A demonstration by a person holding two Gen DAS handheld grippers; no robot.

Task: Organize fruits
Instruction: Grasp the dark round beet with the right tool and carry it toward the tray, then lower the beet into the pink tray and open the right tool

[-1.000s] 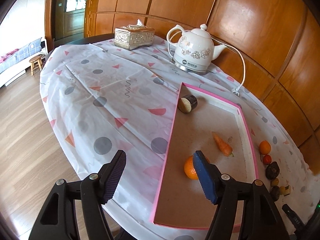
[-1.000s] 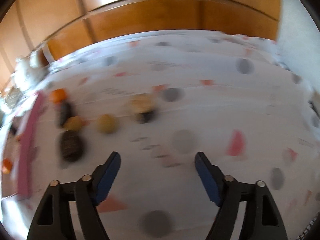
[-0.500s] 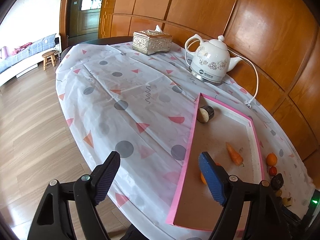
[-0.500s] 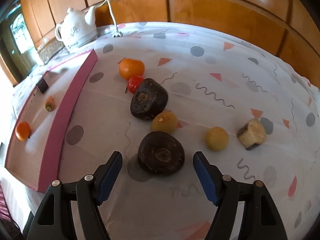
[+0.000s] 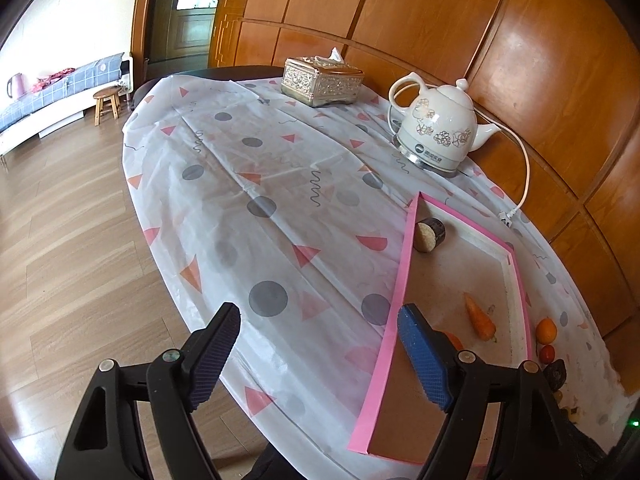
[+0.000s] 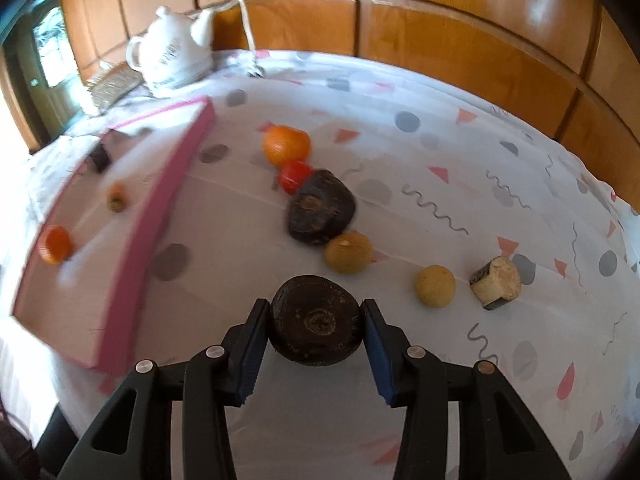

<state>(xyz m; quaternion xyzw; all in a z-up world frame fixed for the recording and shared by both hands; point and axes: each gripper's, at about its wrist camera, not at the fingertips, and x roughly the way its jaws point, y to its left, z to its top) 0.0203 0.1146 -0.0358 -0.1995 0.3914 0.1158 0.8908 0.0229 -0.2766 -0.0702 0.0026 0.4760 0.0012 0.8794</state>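
Observation:
My right gripper [image 6: 316, 328] is shut on a dark round fruit [image 6: 316, 324], its blue pads against both sides. Beyond it on the cloth lie a second dark fruit [image 6: 322, 208], two tan fruits [image 6: 348, 252] [image 6: 435, 285], a red tomato [image 6: 295, 175], an orange [image 6: 286, 145] and a cut piece [image 6: 497, 282]. The pink-rimmed tray [image 5: 404, 272] holds a carrot [image 5: 479, 322], a cut piece [image 5: 429, 235] and an orange [image 6: 55, 243]. My left gripper [image 5: 320, 354] is open and empty above the table's near edge, left of the tray.
A white kettle [image 5: 438, 132] with its cord and a silver tissue box [image 5: 322, 80] stand at the back of the table. Wood panelling runs behind. The patterned cloth [image 5: 256, 168] hangs over the table edge above a wood floor.
My right gripper moved forward and closed on the nearest dark fruit. My left gripper drew back and to the left, away from the tray.

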